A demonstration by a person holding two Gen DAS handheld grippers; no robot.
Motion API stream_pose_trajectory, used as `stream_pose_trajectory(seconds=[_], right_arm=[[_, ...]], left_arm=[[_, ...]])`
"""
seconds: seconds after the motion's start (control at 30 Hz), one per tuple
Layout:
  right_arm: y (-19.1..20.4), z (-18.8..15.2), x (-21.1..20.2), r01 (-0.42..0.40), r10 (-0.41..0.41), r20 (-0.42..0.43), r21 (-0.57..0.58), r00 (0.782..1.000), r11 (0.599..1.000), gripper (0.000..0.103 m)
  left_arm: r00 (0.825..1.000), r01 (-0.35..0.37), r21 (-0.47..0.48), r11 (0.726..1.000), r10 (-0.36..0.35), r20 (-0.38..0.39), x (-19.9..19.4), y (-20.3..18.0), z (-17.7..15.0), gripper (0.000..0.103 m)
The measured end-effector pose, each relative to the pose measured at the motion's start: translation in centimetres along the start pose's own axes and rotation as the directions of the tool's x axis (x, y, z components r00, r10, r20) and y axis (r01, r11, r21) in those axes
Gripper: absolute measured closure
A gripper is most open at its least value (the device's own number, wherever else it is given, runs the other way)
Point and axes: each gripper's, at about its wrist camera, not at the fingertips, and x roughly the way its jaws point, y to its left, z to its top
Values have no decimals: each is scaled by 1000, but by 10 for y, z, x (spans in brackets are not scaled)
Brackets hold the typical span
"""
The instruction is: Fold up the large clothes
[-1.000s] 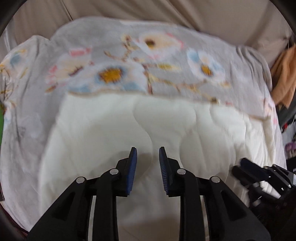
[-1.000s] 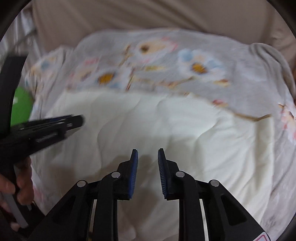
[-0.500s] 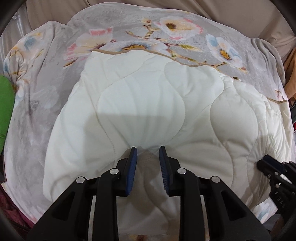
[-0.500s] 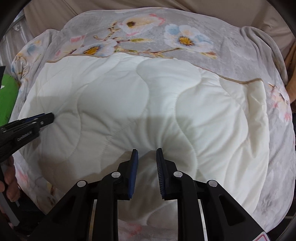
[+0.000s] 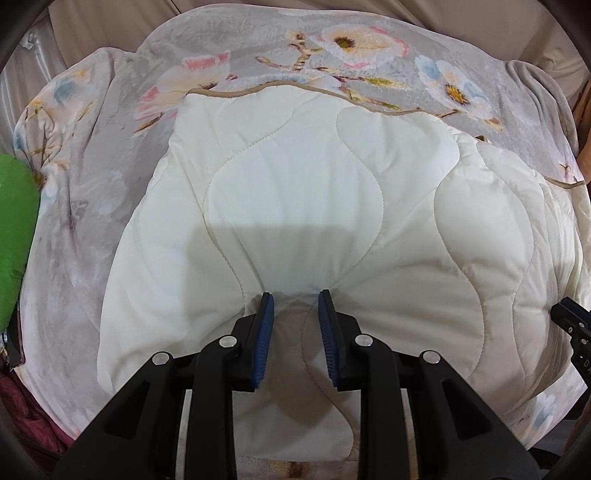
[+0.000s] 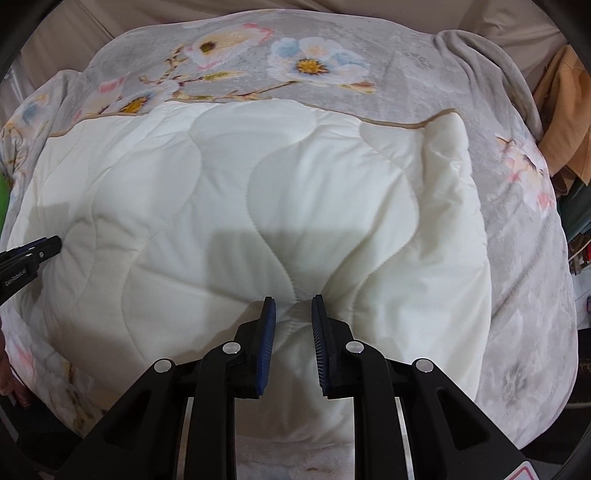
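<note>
A cream quilted comforter [image 5: 295,192] with a tan piped edge lies folded on a grey floral blanket [image 5: 92,192]; it also fills the right wrist view [image 6: 258,192]. My left gripper [image 5: 295,295] is over its near left part, jaws a little apart with a bunched fold of quilt between the blue pads. My right gripper [image 6: 293,301] is over its near right part, jaws likewise closed on a pinch of quilt. Each gripper's tip shows at the edge of the other's view, the right one [image 5: 572,325] and the left one [image 6: 33,254].
The floral blanket [image 6: 517,229] covers the bed out to its edges. A green object [image 5: 14,229] lies at the left. Orange cloth [image 6: 565,122] hangs at the right. A beige wall or headboard [image 5: 480,22] is behind.
Both grippers have drawn back toward the near edge with the quilt in them. The cream quilt's far edge has moved farther over the floral blanket, and more cream surface shows.
</note>
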Motion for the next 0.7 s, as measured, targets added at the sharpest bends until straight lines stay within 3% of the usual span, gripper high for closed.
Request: stream_pose_trajectory(seconds=[0.3, 0.43, 0.6, 0.7], right_arm=[[-18, -3, 7, 14, -14, -3, 26, 1000, 1000, 88], [-36, -3, 11, 90, -91, 5, 37, 996, 995, 88], [-86, -3, 10, 157, -158, -9, 150, 987, 976, 89], [-102, 10, -3, 137, -144, 19, 205, 989, 969, 94]], left_arm=[[1000, -13, 3, 1000, 13, -8, 4, -1, -1, 77], [1000, -13, 6, 1000, 13, -13, 6, 0, -1, 77], [1000, -6, -13, 1000, 6, -30, 2, 2, 5, 77], [999, 4, -46, 999, -6, -36, -4, 5, 13, 77]])
